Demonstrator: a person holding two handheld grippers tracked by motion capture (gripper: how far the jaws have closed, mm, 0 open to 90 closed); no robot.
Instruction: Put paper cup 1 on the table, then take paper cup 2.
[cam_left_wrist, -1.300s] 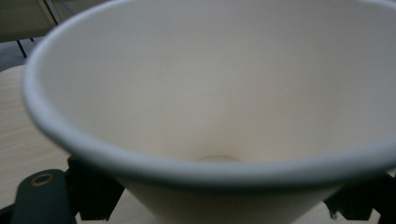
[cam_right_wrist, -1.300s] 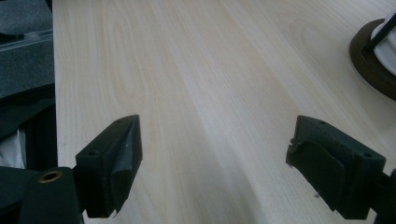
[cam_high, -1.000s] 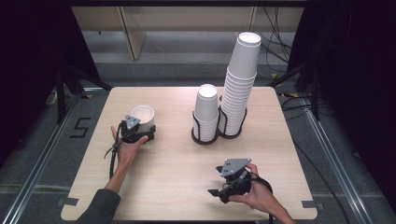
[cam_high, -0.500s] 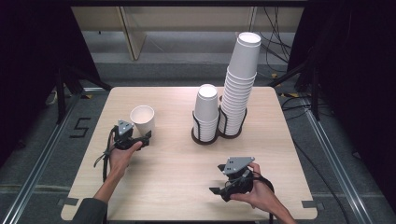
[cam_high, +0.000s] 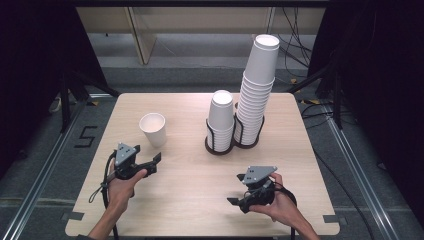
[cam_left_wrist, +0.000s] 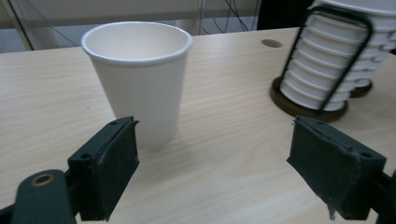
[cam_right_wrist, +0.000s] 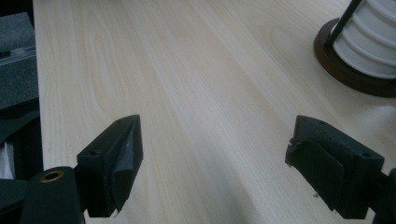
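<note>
Pulled back toward the near edge, the left gripper (cam_high: 156, 161) now sits apart from the single paper cup (cam_high: 153, 129), where a second ago it was right up against it and the cup leaned over in its grasp. That cup stands upright, mouth up, on the wooden table (cam_high: 190, 200), left of the cup holder (cam_high: 220, 146), on its own with nothing touching it.

From the left gripper view, the cup (cam_left_wrist: 139, 79) rises just beyond the left-hand pad (cam_left_wrist: 114, 172); it is ahead of the fingers, not between them. Its jaws stand wide apart with bare tabletop in the gap and hold nothing.

The right gripper (cam_high: 239, 190) rests near the front right of the table, well apart from the cup, its jaws also spread wide and empty over plain wood, with the holder's base (cam_right_wrist: 355, 65) off at the corner of its view.

By my reading, one cup has been set out and released. The short stack (cam_high: 220, 117) and the tall stack (cam_high: 257, 90) remain upside down in the holder, so any further cups are yet to be drawn.
</note>
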